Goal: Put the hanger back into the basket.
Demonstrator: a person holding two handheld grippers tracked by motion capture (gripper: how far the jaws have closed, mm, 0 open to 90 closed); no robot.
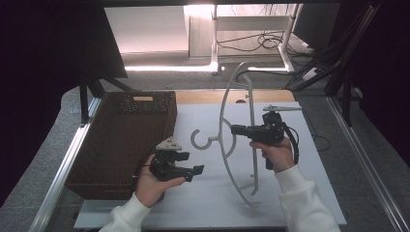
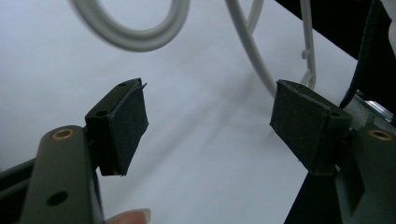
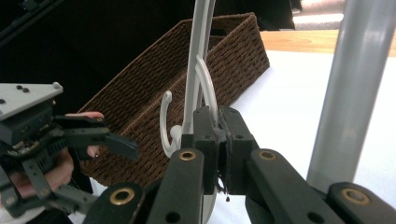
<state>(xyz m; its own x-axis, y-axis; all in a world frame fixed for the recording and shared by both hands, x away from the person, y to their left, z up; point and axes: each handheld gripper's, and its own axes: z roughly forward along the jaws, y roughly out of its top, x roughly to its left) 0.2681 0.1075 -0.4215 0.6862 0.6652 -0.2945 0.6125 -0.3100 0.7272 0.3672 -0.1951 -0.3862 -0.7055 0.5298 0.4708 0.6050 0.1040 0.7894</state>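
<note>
Step in hand, by judgement: carrying white plastic hanger [image 1: 239, 140] toward wicker basket [image 1: 123, 140] at 9 o'clock. Hanger lifted over white table [image 1: 290, 193], clamped near neck by right gripper [image 1: 234, 129], jaws fully closed. Left gripper [image 1: 196, 170] at 7 o'clock of hook, jaws wide, empty. Next: probably grasp hook.

The pale grey plastic hanger [image 1: 227, 126] stood tilted on edge over the white tabletop [image 1: 203, 203], beside the basket [image 1: 121, 140]. Its hook [image 1: 199, 140] pointed toward the basket, and its lower end touched the tabletop.
</note>
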